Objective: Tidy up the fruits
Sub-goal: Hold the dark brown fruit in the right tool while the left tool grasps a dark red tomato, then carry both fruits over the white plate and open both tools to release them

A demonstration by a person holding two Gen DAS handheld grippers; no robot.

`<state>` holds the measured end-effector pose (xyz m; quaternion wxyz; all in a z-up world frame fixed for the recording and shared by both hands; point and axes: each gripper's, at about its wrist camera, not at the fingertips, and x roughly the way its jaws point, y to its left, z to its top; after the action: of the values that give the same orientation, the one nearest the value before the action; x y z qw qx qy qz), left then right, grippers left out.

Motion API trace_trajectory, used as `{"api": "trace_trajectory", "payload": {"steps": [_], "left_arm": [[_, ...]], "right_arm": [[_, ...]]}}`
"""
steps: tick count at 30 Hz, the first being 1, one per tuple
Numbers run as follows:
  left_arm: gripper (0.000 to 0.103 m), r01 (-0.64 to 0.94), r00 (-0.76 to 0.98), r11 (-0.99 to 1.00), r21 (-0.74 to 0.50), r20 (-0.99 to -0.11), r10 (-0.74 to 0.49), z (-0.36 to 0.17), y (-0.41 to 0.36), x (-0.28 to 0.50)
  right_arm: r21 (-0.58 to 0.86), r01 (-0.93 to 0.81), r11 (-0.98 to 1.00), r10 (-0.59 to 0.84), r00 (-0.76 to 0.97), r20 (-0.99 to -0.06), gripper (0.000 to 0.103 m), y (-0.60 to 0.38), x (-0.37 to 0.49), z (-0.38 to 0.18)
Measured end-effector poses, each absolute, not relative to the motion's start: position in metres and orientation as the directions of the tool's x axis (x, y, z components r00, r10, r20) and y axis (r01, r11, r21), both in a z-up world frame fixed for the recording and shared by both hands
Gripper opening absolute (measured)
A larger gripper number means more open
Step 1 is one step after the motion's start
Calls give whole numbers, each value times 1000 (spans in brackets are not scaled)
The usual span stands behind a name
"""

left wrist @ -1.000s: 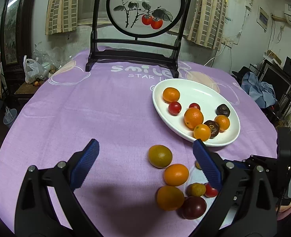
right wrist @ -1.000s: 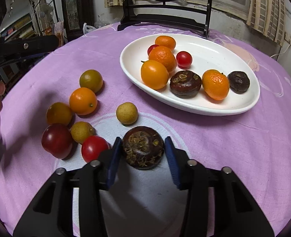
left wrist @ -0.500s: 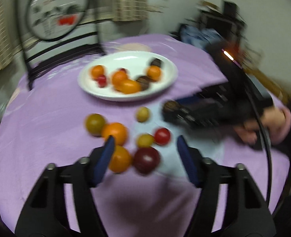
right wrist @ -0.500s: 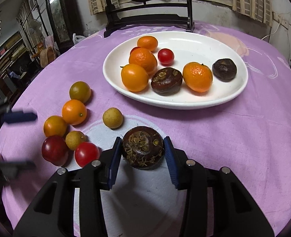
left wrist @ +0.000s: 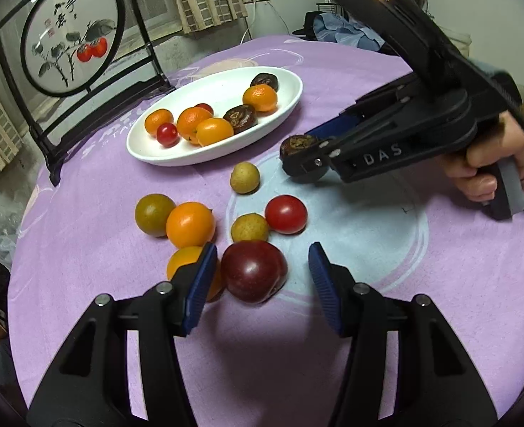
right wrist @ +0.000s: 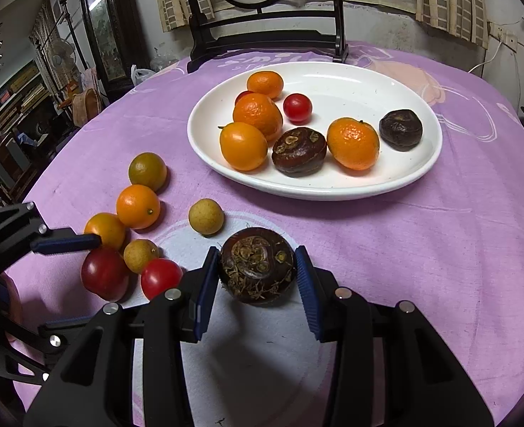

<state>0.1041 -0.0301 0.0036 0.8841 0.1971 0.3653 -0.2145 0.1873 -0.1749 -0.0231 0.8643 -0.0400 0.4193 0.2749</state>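
Right wrist view: the right gripper (right wrist: 258,274) is clamped on a dark brown, rough-skinned round water chestnut (right wrist: 257,264), blue pads pressing its two flanks, crown facing the lens; the shallow white oval ceramic plate (right wrist: 333,188) lies straight ahead and a touch to the right, its long axis running left to right across the gripper's line, so the near rim is the first thing it meets; I judge a short forward carry with a little lift over that rim would do it; two similar dark chestnuts sit among oranges and cherry tomatoes on the plate, with bare white at the near right.

Left wrist view: the left gripper (left wrist: 258,279) hangs low over the purple tablecloth (left wrist: 94,213) with jaws spread wide, holding nothing; a dark red plum (left wrist: 254,271) sits between the fingers, close against the left pad and apart from the right one; an orange kumquat (left wrist: 182,263) lies just outside the left finger, near enough to be nudged if the jaws close; the right gripper is nearer the plate, the left nearer the loose cluster.
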Motion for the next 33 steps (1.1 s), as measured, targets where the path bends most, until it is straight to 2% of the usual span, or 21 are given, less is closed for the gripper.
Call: {"api": "trace_trajectory", "payload": {"steps": [6,12,21,28,33], "left_arm": [[41,506,672,825,251,-714,-196,0,-32,103],[39,504,675,826,253,-712,-193,0,-32,104],[39,465,680,875,131,-687,-258,18,-13,107],[39,476,618,872,-113,-663,-423,44,3,130],[39,397,672,911,-109,-641,-370,64,-6,177]], "right_arm": [[165,-504,848,442,500,-744,43,-177,187,-21],[175,-497,850,447,506,-738,43,-180,187,-19],[221,-508,833,498,513,-699,43,-185,183,-8],[271,-466,842,528,614,-586,43,-201,191,15],[321,-372,871,491,680,-544,43,-210,229,17]]}}
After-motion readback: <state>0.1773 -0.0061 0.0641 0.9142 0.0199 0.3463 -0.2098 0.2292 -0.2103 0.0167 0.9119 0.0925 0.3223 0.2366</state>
